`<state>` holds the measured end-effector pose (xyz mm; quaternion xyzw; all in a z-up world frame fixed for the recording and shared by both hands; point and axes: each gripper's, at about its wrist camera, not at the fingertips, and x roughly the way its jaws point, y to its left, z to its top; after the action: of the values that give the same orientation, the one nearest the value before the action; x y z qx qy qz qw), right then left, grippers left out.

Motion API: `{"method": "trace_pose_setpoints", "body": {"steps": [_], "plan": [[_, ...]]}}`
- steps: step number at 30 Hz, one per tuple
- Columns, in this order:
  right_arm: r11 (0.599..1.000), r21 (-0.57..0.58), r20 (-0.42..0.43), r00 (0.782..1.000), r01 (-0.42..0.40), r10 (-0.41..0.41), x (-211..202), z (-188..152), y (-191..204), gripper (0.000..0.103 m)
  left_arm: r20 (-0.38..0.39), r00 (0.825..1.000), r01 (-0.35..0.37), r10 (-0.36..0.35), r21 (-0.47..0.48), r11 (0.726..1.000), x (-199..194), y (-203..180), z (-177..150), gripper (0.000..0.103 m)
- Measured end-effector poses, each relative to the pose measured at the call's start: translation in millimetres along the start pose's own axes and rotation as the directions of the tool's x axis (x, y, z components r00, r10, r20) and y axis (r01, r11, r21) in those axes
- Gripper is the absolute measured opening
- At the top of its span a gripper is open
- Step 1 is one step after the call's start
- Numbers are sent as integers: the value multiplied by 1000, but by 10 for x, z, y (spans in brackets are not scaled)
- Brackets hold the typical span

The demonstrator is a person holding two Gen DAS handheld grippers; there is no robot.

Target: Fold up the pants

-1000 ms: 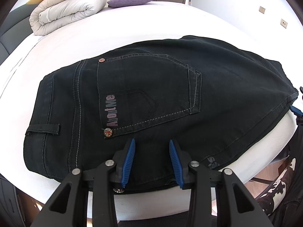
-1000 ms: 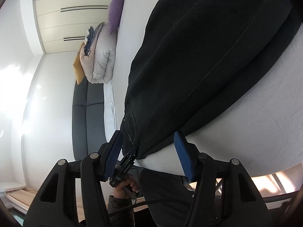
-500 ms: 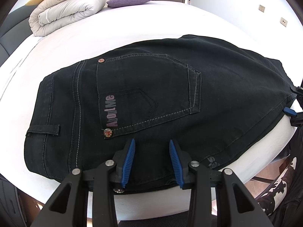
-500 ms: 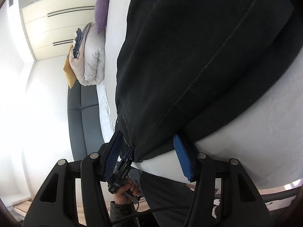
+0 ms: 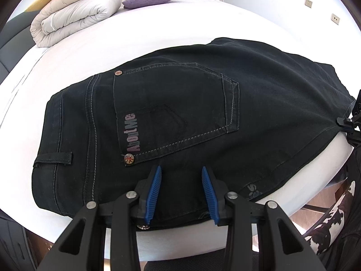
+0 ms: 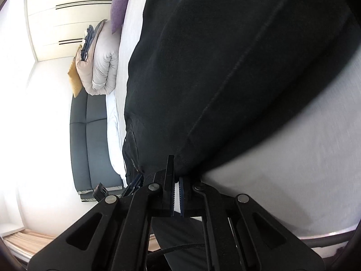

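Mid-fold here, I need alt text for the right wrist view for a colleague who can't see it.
The right gripper has its blue-padded jaws nearly shut on the edge of the black pants, which lie on the white bed. Beyond them are a purple pillow, a rolled beige duvet and a dark grey headboard.

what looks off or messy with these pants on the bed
Nothing stands out. The black pants lie flat on the white bed, back pocket up. The right gripper pinches their edge; the left gripper is open over them.
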<state>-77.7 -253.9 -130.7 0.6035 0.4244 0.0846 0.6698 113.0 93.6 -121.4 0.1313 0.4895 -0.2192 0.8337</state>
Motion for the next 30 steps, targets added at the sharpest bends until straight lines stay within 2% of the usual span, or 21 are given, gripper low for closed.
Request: {"method": "trace_pose_setpoints", "body": {"steps": [4,9,13,18,22,23,30], "plan": [[1000,4,-4,1000,-13,13,55,10,-38,1,-1,1000,-1,1,5,1000,-14,-3,-4,41],[995,52,-23,996,-81,82,102,49,-73,4,7,1000,-3,3,2,1000,-53,20,-54,41],[996,13,-38,995,-87,88,207,44,107,6,7,1000,-7,7,2,1000,-59,17,-70,41],[998,-26,-125,991,-51,47,577,-47,252,6,0,1000,-8,8,8,1000,-77,-10,-93,41],[997,-31,-128,989,-74,69,757,-56,283,6,-3,1000,-8,8,8,1000,-57,-31,-60,41],[996,-45,-130,989,-71,65,796,-68,302,2,-2,1000,-6,6,7,1000,-55,-21,-63,41],[994,-64,-132,988,-87,77,774,-156,261,1,-1,1000,-5,5,4,1000,-66,14,-78,41]]}}
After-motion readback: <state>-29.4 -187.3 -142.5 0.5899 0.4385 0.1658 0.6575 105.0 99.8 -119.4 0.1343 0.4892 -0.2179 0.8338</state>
